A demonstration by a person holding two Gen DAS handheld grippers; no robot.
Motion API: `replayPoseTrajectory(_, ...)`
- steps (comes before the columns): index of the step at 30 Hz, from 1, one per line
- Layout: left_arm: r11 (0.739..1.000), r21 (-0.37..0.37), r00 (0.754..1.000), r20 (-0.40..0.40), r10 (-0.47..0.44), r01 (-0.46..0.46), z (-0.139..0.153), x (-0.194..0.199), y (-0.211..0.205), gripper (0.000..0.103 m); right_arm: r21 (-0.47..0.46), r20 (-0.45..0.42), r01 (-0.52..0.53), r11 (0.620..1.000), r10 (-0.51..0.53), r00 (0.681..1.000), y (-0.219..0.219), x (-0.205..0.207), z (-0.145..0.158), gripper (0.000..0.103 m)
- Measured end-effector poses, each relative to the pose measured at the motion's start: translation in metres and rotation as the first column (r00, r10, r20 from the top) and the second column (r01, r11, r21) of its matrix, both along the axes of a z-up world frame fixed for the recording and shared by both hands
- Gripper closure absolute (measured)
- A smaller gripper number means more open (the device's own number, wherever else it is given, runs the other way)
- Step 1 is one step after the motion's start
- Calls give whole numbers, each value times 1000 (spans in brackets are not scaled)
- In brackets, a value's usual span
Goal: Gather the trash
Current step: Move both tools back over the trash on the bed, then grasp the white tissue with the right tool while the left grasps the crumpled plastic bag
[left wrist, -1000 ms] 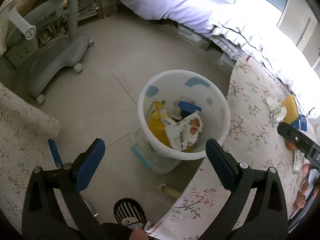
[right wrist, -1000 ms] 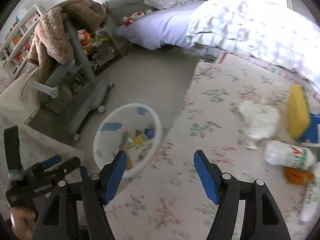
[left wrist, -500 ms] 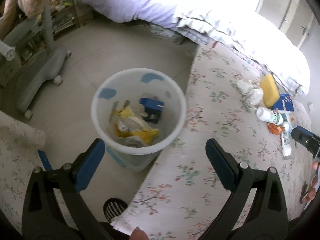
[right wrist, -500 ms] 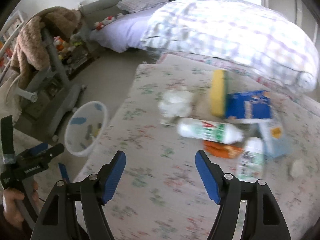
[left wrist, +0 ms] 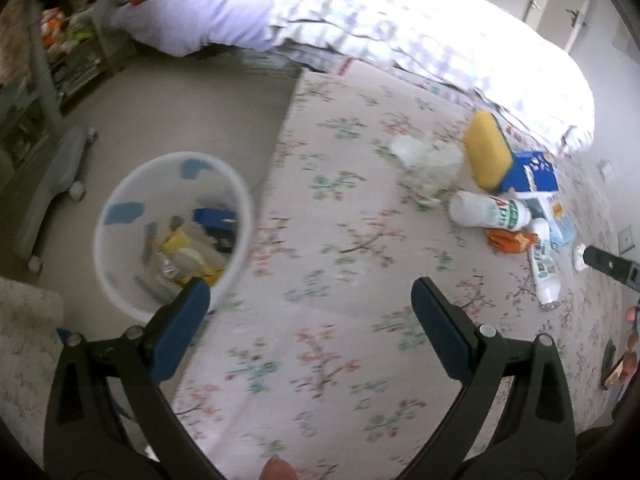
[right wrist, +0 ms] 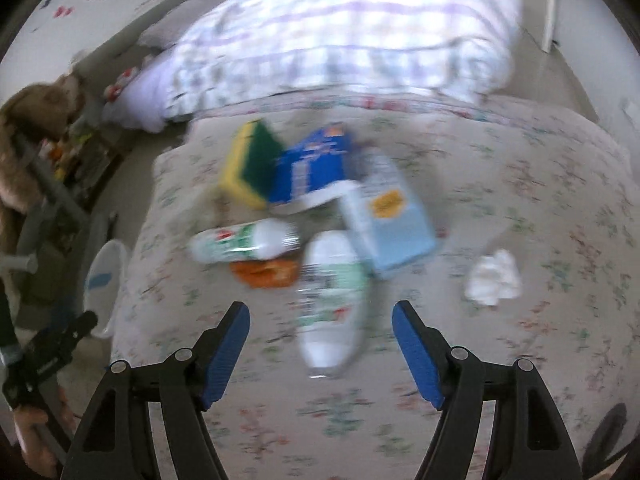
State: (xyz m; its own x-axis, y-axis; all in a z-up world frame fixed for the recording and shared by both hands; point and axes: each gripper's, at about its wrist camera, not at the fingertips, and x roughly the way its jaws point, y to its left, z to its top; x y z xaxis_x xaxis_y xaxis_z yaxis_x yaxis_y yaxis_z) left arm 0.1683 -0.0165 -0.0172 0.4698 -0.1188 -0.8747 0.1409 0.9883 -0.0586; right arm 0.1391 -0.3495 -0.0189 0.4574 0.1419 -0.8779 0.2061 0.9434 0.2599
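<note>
A white trash bin [left wrist: 120, 268] with several scraps in it stands on the floor at the edge of a floral rug [left wrist: 340, 272]; it also shows in the right wrist view [right wrist: 102, 280]. My left gripper [left wrist: 310, 312] is open and empty above the rug, right of the bin. My right gripper [right wrist: 320, 344] is open and empty just above a white-and-green bottle [right wrist: 332, 300] lying on the rug. Beyond lie a second bottle [right wrist: 244, 242], an orange wrapper [right wrist: 266, 274], a pale blue pack [right wrist: 388, 224], a blue box [right wrist: 312, 168], a yellow-green sponge [right wrist: 250, 164] and a crumpled tissue [right wrist: 494, 278].
A bed with a checked quilt [right wrist: 340, 32] runs along the far side of the rug. A grey wheeled chair base [left wrist: 52, 168] and cluttered shelves [left wrist: 60, 60] stand left of the bin. A clear crumpled plastic piece [left wrist: 424, 160] lies near the sponge [left wrist: 486, 152].
Both grippers have swung right, away from the bin and over the rug. My right gripper has come close to the pile of trash, with a bottle now between its fingers' line.
</note>
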Motion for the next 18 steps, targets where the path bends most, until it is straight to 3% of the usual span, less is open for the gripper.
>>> replayPoseTrajectory(7, 998, 10, 998, -12, -66, 66, -8, 16, -50, 3, -14, -73, 118, 993, -119, 990, -58, -6, -21, 28)
replayPoseTrajectory(18, 995, -97, 1000, 4, -8, 8, -17, 54, -82, 3, -26, -123, 203, 979, -205, 971, -95, -3, -40, 28)
